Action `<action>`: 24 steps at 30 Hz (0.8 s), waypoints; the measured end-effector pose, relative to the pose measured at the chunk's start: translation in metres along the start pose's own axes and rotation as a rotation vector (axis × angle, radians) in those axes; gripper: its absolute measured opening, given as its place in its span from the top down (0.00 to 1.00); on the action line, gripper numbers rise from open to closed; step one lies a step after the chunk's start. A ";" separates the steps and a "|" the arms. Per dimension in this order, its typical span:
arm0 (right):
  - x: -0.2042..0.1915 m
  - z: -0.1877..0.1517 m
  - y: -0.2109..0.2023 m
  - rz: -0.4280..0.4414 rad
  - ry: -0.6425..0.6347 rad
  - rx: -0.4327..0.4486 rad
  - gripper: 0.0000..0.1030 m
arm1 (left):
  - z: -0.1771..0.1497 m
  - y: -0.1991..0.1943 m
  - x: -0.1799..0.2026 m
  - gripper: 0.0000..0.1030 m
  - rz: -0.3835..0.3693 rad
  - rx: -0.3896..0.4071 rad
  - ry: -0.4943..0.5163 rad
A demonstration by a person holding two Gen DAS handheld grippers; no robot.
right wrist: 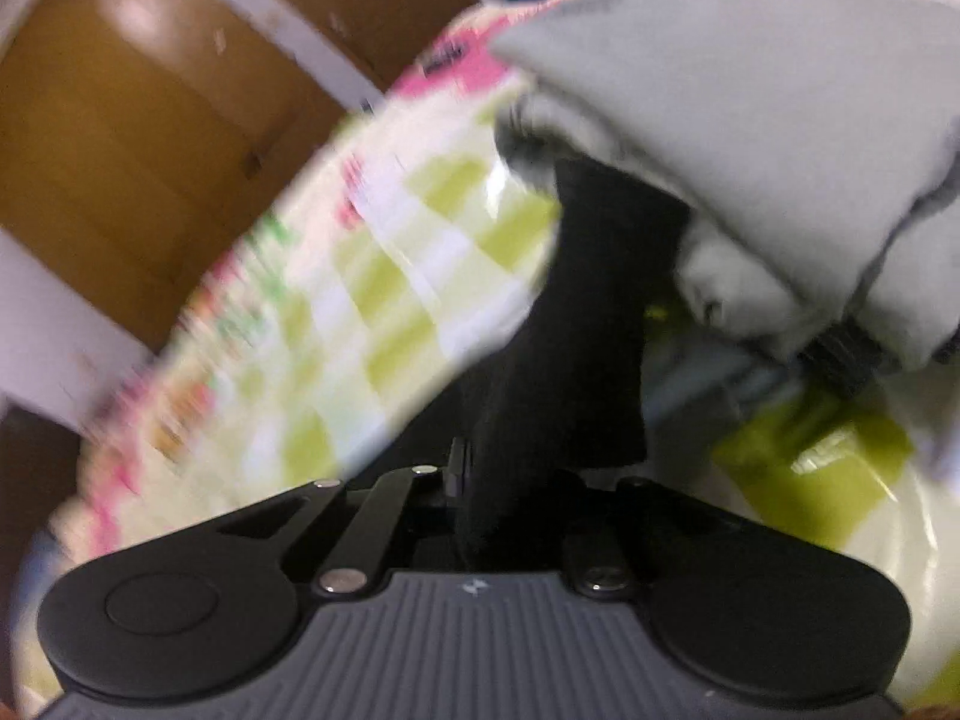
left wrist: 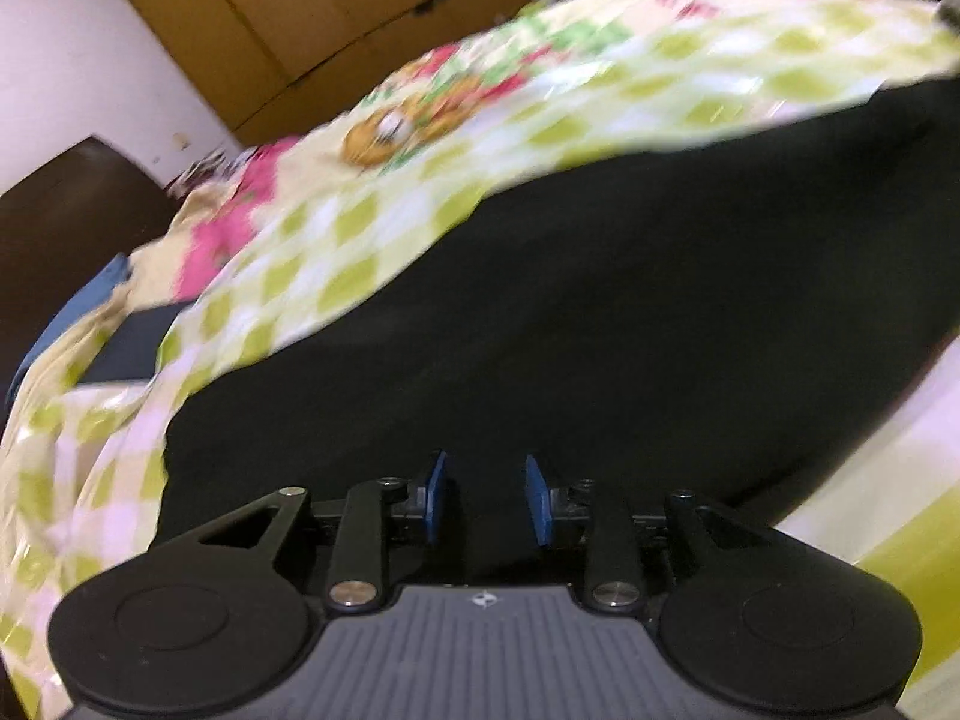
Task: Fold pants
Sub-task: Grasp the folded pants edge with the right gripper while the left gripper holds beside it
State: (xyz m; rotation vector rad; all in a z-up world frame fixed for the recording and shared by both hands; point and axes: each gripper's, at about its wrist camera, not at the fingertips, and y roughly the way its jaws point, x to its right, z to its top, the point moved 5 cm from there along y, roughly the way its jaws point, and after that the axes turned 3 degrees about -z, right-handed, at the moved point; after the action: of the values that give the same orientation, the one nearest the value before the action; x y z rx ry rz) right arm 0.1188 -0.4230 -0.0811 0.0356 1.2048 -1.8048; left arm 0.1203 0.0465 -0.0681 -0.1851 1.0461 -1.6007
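Black pants (left wrist: 600, 312) are spread on the checked bedsheet (left wrist: 336, 240). The left gripper (left wrist: 486, 495) is seen released, blue pads (left wrist: 435, 495) apart with nothing pinched, just above the near pants edge. In the right wrist view alone, the right gripper (right wrist: 486, 498) is clenched on a bunched pants fold (right wrist: 558, 360); grey clothing (right wrist: 750, 120) is heaped behind it. Wooden cabinets (left wrist: 270, 6) are seen beyond the bedsheet. Both views are blurred.

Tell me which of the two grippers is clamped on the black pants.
The right gripper: black pants fabric rises bunched from between its fingers. The left gripper shows blue pads apart, empty.
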 end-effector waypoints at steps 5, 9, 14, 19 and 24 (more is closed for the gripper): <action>-0.045 -0.018 -0.024 -0.065 -0.164 -0.003 0.44 | -0.031 0.004 -0.035 0.54 -0.009 -0.018 -0.145; -0.075 -0.049 -0.068 -0.203 -0.338 0.026 0.43 | -0.053 -0.004 -0.068 0.54 -0.002 0.003 -0.275; -0.160 -0.124 -0.113 -0.077 -0.686 -0.005 0.42 | -0.081 -0.035 -0.117 0.54 0.055 0.077 -0.328; -0.270 -0.221 -0.100 0.244 -0.956 -0.139 0.41 | -0.116 -0.028 -0.165 0.53 0.103 0.024 -0.399; -0.371 -0.336 -0.082 0.550 -1.350 -0.164 0.41 | -0.138 -0.027 -0.177 0.53 0.081 0.012 -0.437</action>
State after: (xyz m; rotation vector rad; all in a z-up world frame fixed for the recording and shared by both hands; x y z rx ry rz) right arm 0.1243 0.0802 -0.0188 -0.7498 0.2716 -0.8499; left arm 0.0739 0.2678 -0.0590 -0.4566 0.6954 -1.4087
